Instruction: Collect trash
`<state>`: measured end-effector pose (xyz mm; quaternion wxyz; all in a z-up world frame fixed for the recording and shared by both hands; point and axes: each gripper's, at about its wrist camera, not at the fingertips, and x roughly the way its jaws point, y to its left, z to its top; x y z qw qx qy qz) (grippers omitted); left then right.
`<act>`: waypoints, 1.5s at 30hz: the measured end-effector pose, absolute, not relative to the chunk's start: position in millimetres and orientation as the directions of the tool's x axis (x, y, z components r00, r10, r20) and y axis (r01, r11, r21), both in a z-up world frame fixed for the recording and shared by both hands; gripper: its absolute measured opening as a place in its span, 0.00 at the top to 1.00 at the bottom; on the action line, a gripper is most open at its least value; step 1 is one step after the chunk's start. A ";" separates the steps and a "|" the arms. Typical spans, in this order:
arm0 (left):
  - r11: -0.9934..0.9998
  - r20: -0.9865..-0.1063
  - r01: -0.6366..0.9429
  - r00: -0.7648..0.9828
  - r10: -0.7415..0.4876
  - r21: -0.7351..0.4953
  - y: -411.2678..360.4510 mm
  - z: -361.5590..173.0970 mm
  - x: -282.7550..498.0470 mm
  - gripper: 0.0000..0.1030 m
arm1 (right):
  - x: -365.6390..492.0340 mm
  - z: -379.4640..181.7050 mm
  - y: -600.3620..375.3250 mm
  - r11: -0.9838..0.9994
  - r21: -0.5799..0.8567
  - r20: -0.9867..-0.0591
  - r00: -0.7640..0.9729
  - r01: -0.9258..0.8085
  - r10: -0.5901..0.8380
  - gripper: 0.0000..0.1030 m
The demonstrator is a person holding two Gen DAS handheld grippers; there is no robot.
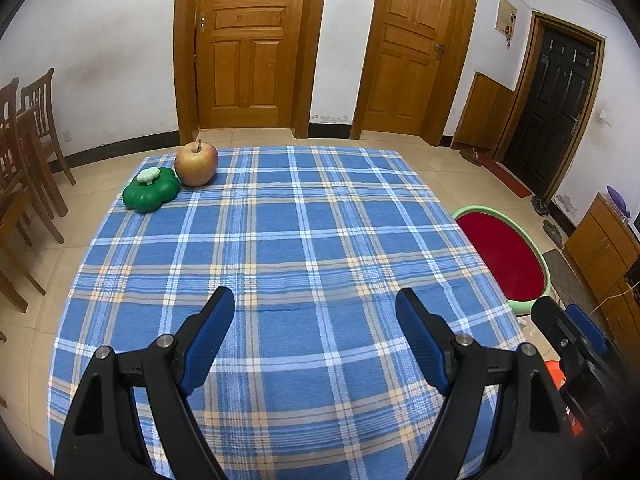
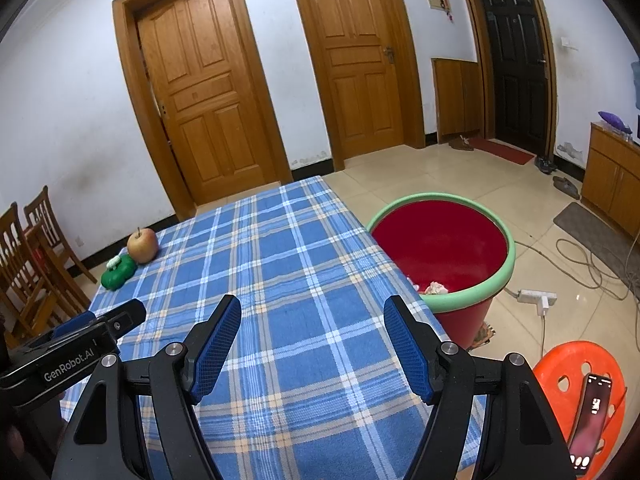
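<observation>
Plaid tablecloth (image 1: 304, 240) beneath both wide-open, empty tools (image 1: 315, 312) (image 2: 313, 320).

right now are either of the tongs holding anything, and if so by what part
Nothing is held. The left tongs and right tongs are both open over the checked tablecloth, with only cloth between the pads.

The left gripper (image 1: 315, 308) is showing black plastic arms forking into two fingers (image 1: 208, 340) faced with blue textured pads; round silver screw heads are sitting at the pivots; the right gripper (image 2: 312, 316) is looking identical; white lettering, seemingly "GenRobot.AI", is running along the left gripper's black body.
</observation>
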<state>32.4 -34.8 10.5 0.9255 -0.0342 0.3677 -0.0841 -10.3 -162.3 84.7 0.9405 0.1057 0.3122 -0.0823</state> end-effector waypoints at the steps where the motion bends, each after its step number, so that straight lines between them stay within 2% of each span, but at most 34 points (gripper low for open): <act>1: 0.984 -0.675 0.130 0.715 -0.181 -0.126 -34.1 10.3 32.1 0.20 | -10.5 84.1 -162.5 0.964 0.148 -0.604 0.792 0.221 -0.089 0.27; 45: 0.982 -0.664 0.131 0.724 -0.186 -0.133 -31.9 16.4 27.1 0.20 | -12.6 87.5 -161.6 0.963 0.150 -0.598 0.796 0.225 -0.093 0.27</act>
